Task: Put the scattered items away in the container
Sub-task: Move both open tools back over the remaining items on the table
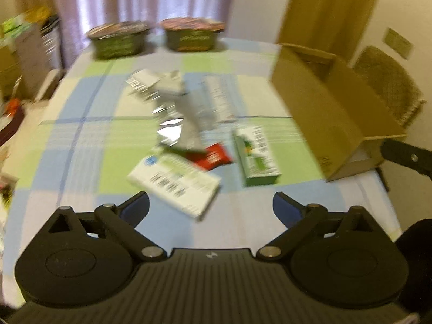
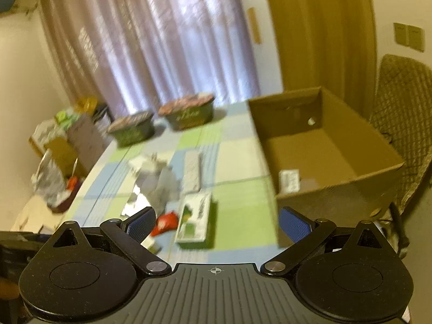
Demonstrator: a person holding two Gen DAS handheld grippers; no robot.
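The white carton (image 1: 174, 182) lies just ahead of the left tongs (image 1: 210, 208), long axis slanting right; both tongs (image 2: 216, 222) gape empty.

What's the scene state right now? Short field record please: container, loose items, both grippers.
container: cardboard box, open top, on the table's right side
in container: one white labelled item
loose items: white flat box, green carton, red packet, silver wrappers, long white pack
also on table: two lidded bowls at far edge
left gripper: open, empty
right gripper: open, empty
image quality: motion-blurred
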